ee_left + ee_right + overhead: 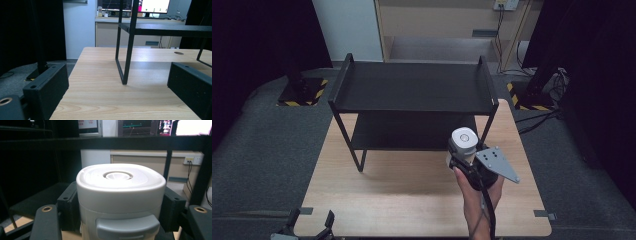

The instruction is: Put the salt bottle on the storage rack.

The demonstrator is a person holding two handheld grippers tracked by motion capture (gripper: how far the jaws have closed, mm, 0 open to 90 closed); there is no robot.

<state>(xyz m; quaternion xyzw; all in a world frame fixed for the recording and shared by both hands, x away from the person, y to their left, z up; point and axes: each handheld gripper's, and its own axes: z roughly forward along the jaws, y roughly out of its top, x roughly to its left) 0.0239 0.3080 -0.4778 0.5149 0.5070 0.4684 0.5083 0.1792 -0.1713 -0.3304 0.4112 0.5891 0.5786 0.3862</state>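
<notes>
the squat white plastic canister with a rounded lid and a grey tab on its front [120, 195] sits upright between the two black jaws of the right gripper [468, 159], which are clenched against its sides; in the high view it is held above the pale wooden tabletop [402, 195], just in front of the right front leg of the black two-tier metal shelf rack [412, 97]. in the right gripper view the rack's top tier runs as a dark bar across the frame above the lid, and the lower tier lies ahead and to the left. the likely trouble from here is a knock: if the canister is pushed forward at this height, its lid could catch the edge of the top tier, or its side could strike the thin front leg, and either could tilt it in the grip. the jaws press on smooth curved plastic, so a bump could well make it slip or twist. setting it down half over the lower tier's edge would let it tip. the left gripper [309, 225] rests low at the near left corner of the table, jaws spread apart with nothing between them, well apart from the canister and too far to steady it.
</notes>
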